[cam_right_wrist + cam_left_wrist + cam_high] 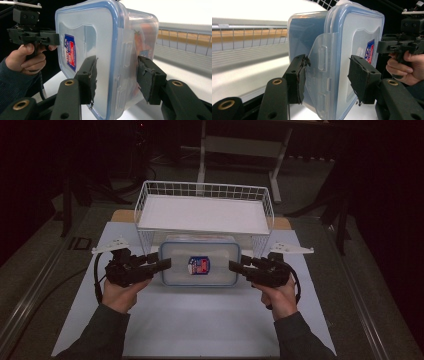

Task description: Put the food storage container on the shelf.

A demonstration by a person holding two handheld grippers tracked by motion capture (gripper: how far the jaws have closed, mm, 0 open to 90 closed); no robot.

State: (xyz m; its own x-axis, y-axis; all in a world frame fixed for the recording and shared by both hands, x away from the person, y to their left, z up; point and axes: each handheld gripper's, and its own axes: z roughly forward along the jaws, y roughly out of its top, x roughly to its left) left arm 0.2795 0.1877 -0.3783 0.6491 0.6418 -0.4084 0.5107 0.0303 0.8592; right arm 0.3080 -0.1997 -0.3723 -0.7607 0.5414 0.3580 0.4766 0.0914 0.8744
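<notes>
High view: both hands low in frame, one gripper at each short end of a clear plastic box (200, 265) with a blue-rimmed lid.
Left gripper (163, 264): jaws clamped on the box's left end, one pad on the lid face, one on the base side, latch flap between them (322, 75).
Right gripper (236, 266): same grip at the right end, jaws closed across lid and base (117, 75).
Box position: on or just above the white mat (200, 330), cannot tell which; just in front of the wire basket (205, 190) and touching or nearly touching its front wall.
Risk 1: slip. Pads bite smooth plastic near the ends only; if one hand leads, the box could tilt and pivot out.
Risk 2: latch. Left jaws straddle the flap; squeeze or drag there could pop it open.
Risk 3: snag. Basket's front rim stands right behind the box; a forward move without enough height would likely hit the wire.
Contents: something orange inside, shape unclear (145, 32); it could shift if tilted.
Near room: open mat in front of the box, toward the person.
Side room: mat edges (320, 310) lie just outside each hand; grey table beyond.
Far room: basket's white floor looks bare, wide enough for the box.
</notes>
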